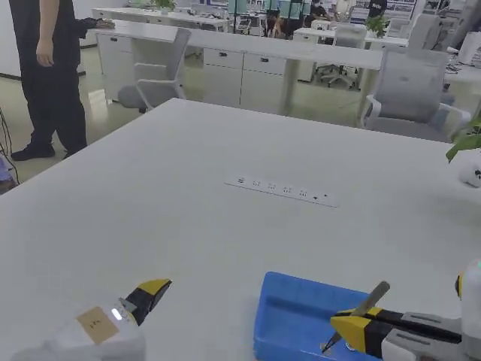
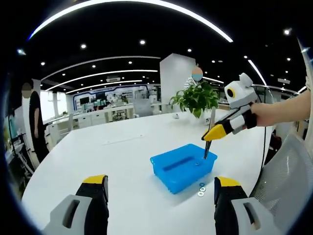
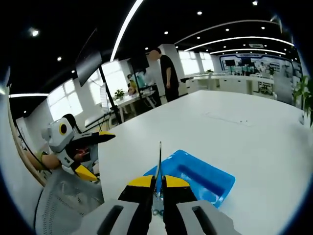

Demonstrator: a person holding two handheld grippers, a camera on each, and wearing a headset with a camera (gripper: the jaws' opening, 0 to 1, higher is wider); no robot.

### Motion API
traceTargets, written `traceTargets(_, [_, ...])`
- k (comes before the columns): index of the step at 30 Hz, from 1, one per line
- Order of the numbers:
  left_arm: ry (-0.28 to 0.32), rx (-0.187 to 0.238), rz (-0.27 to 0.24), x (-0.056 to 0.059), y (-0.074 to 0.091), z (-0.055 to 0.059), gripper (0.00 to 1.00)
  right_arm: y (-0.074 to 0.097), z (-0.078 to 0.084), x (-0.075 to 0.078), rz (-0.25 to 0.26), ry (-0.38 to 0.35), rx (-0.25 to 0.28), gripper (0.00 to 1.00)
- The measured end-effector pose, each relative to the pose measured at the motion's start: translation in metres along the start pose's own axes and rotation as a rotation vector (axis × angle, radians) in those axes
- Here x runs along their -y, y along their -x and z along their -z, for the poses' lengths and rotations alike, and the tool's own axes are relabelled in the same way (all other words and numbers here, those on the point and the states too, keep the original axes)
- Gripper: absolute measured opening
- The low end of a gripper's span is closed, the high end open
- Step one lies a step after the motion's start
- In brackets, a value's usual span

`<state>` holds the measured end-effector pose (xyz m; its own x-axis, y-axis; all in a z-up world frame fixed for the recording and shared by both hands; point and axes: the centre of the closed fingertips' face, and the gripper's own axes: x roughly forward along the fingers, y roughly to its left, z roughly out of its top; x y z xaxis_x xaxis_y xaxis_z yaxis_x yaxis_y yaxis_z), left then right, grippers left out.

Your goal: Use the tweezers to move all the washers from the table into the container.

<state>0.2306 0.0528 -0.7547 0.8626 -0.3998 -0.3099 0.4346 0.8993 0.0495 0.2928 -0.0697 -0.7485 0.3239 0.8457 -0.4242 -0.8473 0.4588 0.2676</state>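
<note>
A blue container point(image 1: 294, 310) sits on the white table point(image 1: 188, 210) near its front edge. My right gripper point(image 1: 347, 326) is shut on grey tweezers point(image 1: 373, 295) and holds them over the container's right part. In the left gripper view the tweezers point(image 2: 209, 139) point down from the right gripper point(image 2: 215, 133), tips inside the container point(image 2: 181, 169). Two or three washers point(image 2: 201, 189) lie on the table beside the container's near corner. My left gripper point(image 2: 160, 181) is open and holds nothing, left of the container. The right gripper view looks along the tweezers point(image 3: 159, 164) to the container point(image 3: 203, 177).
A power socket strip point(image 1: 282, 189) is set flush in the table's middle. A potted plant point(image 1: 470, 147) stands at the right edge. Office chairs point(image 1: 409, 94) and desks lie beyond the table. A person point(image 1: 49, 68) stands at the far left.
</note>
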Motion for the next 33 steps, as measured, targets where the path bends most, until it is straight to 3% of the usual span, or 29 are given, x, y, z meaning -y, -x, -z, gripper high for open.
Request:
traceTargets(6, [0.02,-0.002,0.003,-0.001,0.0,0.001,0.9,-0.009,-0.002,0.022,0.05,-0.031,-0.017,0.03])
traceTargets(16, [0.05,0.001,0.007,-0.002,0.0,0.001,0.87,-0.032,0.023,0.058,0.101,-0.068,-0.133,0.03])
traceTargets(33, [0.056,-0.009,0.001,-0.003,0.0,0.004,0.86,-0.045,0.042,0.074,0.126,-0.069,-0.227,0.03])
